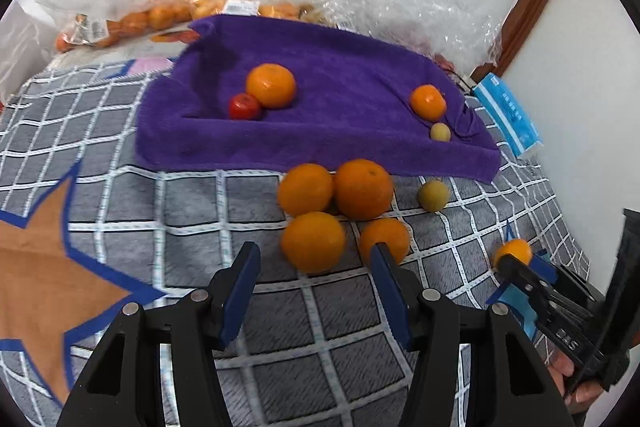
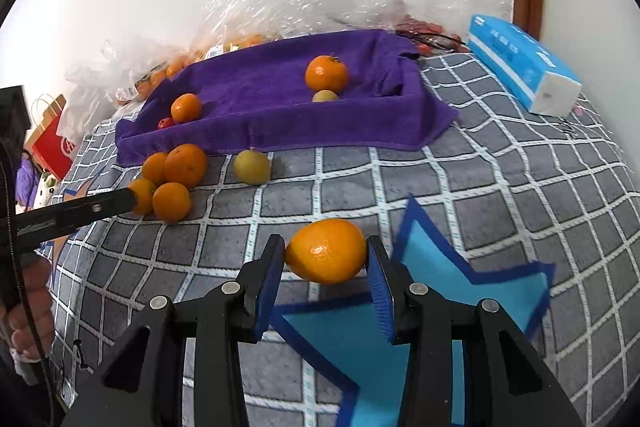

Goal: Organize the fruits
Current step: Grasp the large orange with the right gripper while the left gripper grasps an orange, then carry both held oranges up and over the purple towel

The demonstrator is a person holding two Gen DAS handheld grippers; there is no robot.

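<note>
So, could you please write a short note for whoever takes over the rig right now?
Right claw: shut on an orange, held above the checked blanket.
Left claw: open and empty, close to the cluster of four oranges on the blanket.
Purple towel tray: holds two oranges, one small red fruit and one small yellow fruit.
Left to do: the held orange, the four clustered oranges and a yellow fruit beside them are not yet in the tray.

Both your wrist cameras look steeply down along their fingers, close over the checked blanket (image 1: 280, 307), sharing the purple towel (image 1: 320, 131) (image 2: 300, 123).
</note>
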